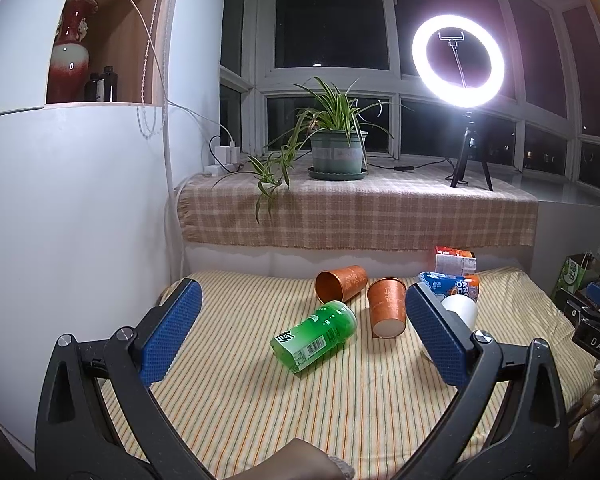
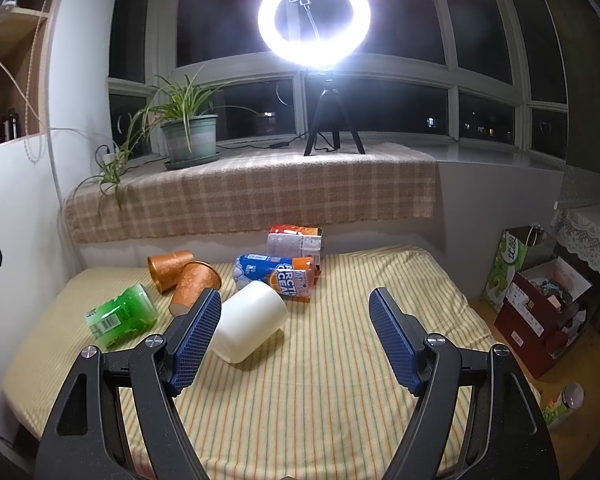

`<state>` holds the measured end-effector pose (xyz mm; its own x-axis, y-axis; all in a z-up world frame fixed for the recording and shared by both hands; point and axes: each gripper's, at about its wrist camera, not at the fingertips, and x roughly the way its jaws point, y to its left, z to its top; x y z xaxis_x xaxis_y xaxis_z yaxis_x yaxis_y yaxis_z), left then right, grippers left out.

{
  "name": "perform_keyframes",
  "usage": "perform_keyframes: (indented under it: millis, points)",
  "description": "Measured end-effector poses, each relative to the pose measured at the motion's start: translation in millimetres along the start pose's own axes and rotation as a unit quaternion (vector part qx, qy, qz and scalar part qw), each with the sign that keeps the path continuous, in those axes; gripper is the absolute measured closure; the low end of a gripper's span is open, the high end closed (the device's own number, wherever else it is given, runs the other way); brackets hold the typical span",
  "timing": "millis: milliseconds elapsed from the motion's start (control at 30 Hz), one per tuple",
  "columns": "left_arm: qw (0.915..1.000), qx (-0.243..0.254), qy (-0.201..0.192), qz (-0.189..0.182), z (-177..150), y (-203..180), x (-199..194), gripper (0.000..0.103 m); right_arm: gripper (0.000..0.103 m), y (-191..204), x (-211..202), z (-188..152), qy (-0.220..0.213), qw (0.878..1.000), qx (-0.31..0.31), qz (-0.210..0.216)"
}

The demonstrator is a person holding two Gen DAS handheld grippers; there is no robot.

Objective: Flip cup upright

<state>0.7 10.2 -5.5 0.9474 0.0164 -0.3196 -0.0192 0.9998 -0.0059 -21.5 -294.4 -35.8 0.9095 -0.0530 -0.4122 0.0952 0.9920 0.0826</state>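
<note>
Nothing is righted yet: my left tongs (image 1: 304, 330) and right tongs (image 2: 296, 338) both stand apart, holding nothing. The white cup (image 2: 250, 322) lies on its side just in front of the Arctic Ocean pack (image 2: 276, 276); gripping and turning remain.

"ARCTIC OCEAN", partly cut off, on blue-orange can (image 2: 276, 276) lying far centre. Barcode on green bottle (image 2: 120, 316), left; characters there unreadable. "DAS" on black item (image 1: 598, 344) at right edge. Green bag (image 2: 506, 268), right: characters, not legible.
</note>
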Motion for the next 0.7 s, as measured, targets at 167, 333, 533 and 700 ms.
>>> perform_keyframes:
  millis: [167,333,533,700]
  points:
    - [1.0,0.0,0.0,-0.001,-0.3,0.1,-0.3,0.0,0.027,0.5,0.8,-0.2,0.002,1.0,-0.001,0.002]
    - [1.0,0.0,0.0,0.0,0.1,0.2,-0.2,0.0,0.027,0.6,1.0,-0.4,0.002,1.0,-0.001,0.002]
    - [1.0,0.001,0.0,-0.001,1.9,0.6,-0.1,0.0,0.027,1.3,2.1,-0.7,0.005,1.0,-0.003,0.002]
    - [1.0,0.0,0.0,-0.001,1.3,0.5,0.0,0.0,0.027,3.9,5.2,-0.1,0.007,1.0,-0.006,0.004]
